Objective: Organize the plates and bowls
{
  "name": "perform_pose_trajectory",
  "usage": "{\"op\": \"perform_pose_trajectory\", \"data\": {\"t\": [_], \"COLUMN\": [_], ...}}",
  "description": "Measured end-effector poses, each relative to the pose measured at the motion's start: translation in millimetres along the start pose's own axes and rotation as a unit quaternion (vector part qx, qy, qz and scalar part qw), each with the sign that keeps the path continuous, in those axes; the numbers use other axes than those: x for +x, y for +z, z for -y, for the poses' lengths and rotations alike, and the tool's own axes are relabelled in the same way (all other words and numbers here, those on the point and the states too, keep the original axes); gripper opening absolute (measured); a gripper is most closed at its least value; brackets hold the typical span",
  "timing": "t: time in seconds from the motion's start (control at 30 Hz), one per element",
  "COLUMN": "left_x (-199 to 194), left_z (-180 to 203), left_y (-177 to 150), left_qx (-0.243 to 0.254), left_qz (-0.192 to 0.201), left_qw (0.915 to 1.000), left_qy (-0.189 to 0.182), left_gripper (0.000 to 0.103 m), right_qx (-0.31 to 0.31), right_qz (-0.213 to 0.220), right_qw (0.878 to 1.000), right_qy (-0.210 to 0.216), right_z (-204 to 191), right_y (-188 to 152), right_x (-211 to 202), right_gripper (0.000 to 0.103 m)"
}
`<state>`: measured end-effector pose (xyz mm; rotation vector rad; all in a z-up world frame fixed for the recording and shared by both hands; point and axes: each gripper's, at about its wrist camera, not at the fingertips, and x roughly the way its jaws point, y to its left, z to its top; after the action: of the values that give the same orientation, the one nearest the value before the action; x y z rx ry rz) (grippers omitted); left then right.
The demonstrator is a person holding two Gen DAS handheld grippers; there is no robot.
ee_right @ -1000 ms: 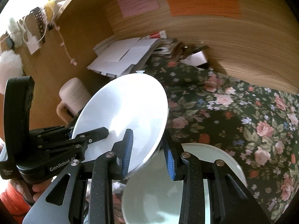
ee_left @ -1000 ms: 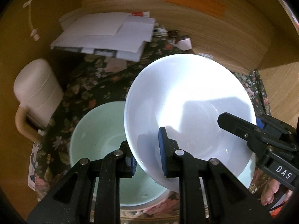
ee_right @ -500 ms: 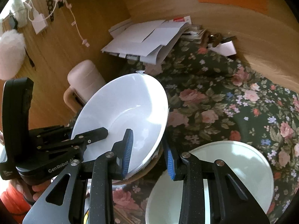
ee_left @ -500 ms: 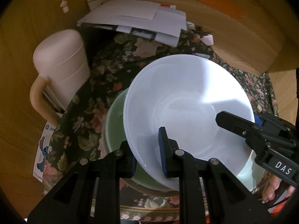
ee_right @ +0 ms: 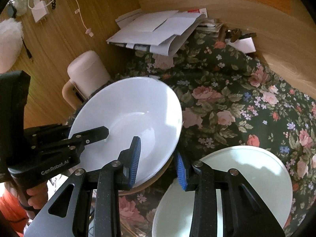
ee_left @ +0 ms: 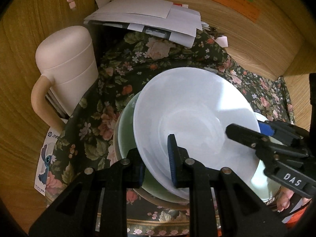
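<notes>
A white bowl (ee_left: 189, 118) rests tilted in a green bowl (ee_left: 126, 136), which stands on a tan plate (ee_right: 150, 183). My left gripper (ee_left: 156, 167) is shut on the white bowl's near rim, one pad inside and one outside. In the right wrist view my right gripper (ee_right: 158, 164) straddles the opposite rim of the white bowl (ee_right: 128, 114). Its jaws are opening, and the outer pad stands just off the wall. A second pale green bowl (ee_right: 237, 177) sits on the cloth under the right fingers. The green bowl's far side is hidden.
A floral cloth (ee_right: 227, 98) covers the table. A cream jug with a handle (ee_left: 67, 75) stands at the left by the wooden wall. A stack of papers (ee_left: 148, 15) lies at the back. A person's hand (ee_right: 33, 195) holds the left gripper.
Both grippers have come down with the white bowl, which hung above and to the right of the green bowl and now lies in it. The right jaws have widened a little.
</notes>
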<state>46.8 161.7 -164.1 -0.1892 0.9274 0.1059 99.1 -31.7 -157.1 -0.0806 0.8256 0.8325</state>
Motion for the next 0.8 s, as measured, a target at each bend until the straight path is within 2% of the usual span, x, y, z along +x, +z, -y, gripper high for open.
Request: {"op": "perform_pose_trajectory", "data": {"t": [0.17,0.63,0.8], "left_x": [2,5,4], "left_z": [1,5,6], "left_y": [5,21,26], "left_qx": [0.006,0.022,0.022], "left_qz": [0.001,0.013,0.01], "left_qw": [0.9999,0.9984,0.9985], "left_qy": [0.009,0.05,0.049], "left_gripper": [0.02,0.02,0.02], "right_qx": [-0.001,0.013,0.008], "right_qz": [0.012,0.009,0.018], "right_qw": [1.0,1.0,1.0], "right_qy": [-0.001,0.021,0.021], "right_z": [3,7,6], "right_y": [1,-6,-4], "right_x": [-7,-4,-9], "right_gripper": [0.032,0.032,0.032]}}
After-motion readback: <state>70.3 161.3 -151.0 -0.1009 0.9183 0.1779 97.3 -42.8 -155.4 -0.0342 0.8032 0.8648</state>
